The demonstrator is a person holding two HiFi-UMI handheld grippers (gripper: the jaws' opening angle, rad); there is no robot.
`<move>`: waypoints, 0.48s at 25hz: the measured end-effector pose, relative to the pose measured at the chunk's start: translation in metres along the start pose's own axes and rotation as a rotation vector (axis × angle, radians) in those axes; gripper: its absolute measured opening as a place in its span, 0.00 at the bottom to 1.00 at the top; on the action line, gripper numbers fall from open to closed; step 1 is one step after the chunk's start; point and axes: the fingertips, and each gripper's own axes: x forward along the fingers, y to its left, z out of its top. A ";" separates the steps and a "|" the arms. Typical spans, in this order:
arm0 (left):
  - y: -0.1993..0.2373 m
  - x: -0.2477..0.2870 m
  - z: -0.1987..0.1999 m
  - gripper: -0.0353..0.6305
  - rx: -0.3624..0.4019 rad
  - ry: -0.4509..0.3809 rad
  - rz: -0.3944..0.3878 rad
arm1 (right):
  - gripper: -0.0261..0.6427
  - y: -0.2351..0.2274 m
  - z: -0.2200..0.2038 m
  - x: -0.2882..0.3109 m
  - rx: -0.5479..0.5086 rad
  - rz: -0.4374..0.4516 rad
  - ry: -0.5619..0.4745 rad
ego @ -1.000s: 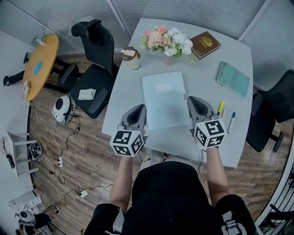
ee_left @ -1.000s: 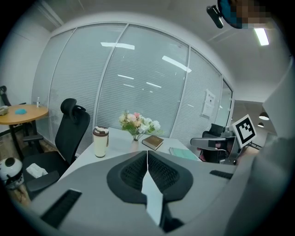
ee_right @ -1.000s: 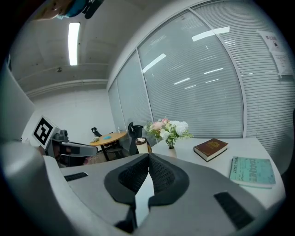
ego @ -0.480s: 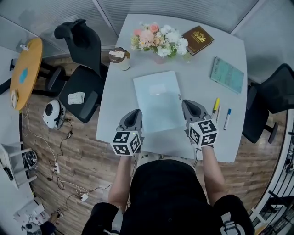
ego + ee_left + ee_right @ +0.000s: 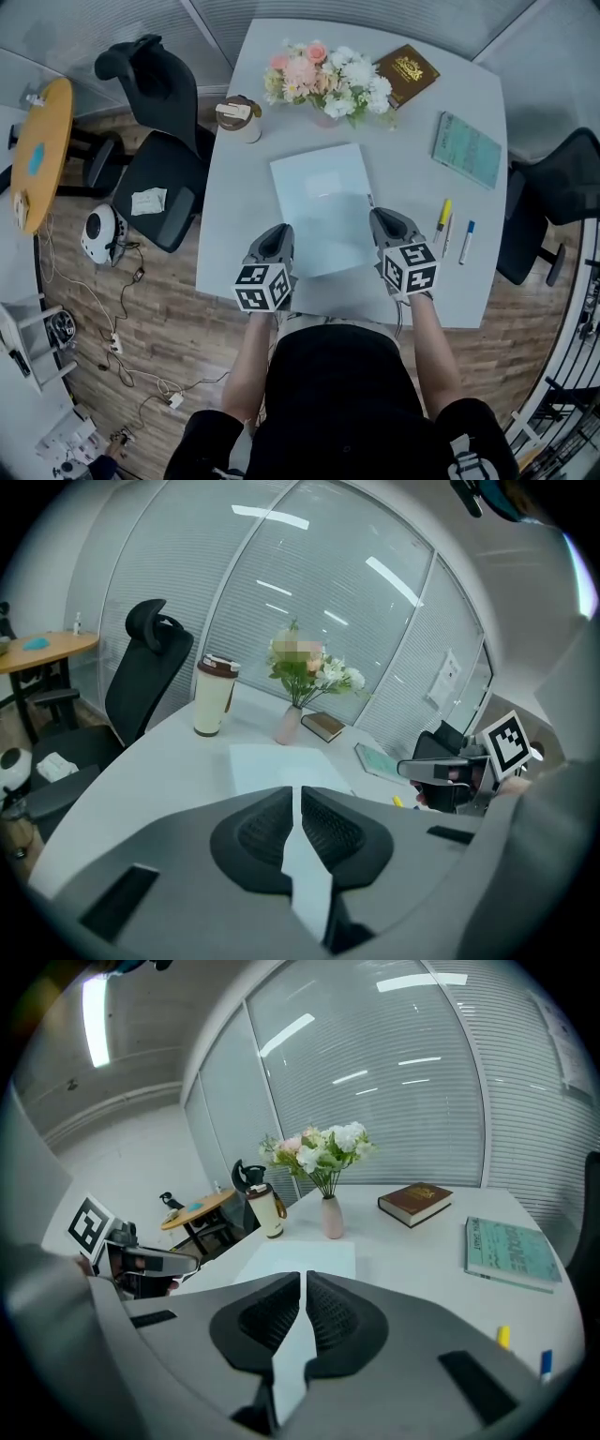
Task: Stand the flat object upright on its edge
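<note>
Since the earlier head views, both grippers have come down toward the table and closed in on the near end of the flat sheet; the sheet itself has not shifted.

Task item: the pale flat sheet (image 5: pixel 323 202) lies flat on the grey table (image 5: pixel 412 159), in the middle, with no edge raised.

Left gripper (image 5: pixel 278 230): at the sheet's left edge near its near corner. Its own view shows the jaws closed together with nothing between them. Contact with the sheet cannot be confirmed.

Right gripper (image 5: pixel 378 214): at the sheet's right edge, opposite the left one. Its jaws have just been opening and stand a narrow slit apart, with nothing between them.

Containers:
- Lidded tumbler (image 5: pixel 236 119), upright at the far left of the table. The lid is on, so its contents are not visible.
- Small vase (image 5: pixel 332 1216), upright beyond the sheet's far edge, holding pink and white flowers (image 5: pixel 328 80).

Other items: a brown book (image 5: pixel 408 70) at the far right, a teal book (image 5: pixel 467 150) right of the sheet, and pens (image 5: pixel 442 217) beside the right gripper.
</note>
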 end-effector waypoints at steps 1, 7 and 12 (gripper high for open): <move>0.002 0.003 -0.001 0.09 -0.004 0.007 -0.002 | 0.09 -0.002 -0.002 0.004 0.005 -0.003 0.008; 0.015 0.025 -0.003 0.09 -0.021 0.040 -0.006 | 0.14 -0.008 -0.005 0.028 0.017 -0.006 0.047; 0.022 0.042 0.001 0.09 -0.017 0.051 -0.014 | 0.15 -0.019 -0.005 0.045 0.021 -0.014 0.065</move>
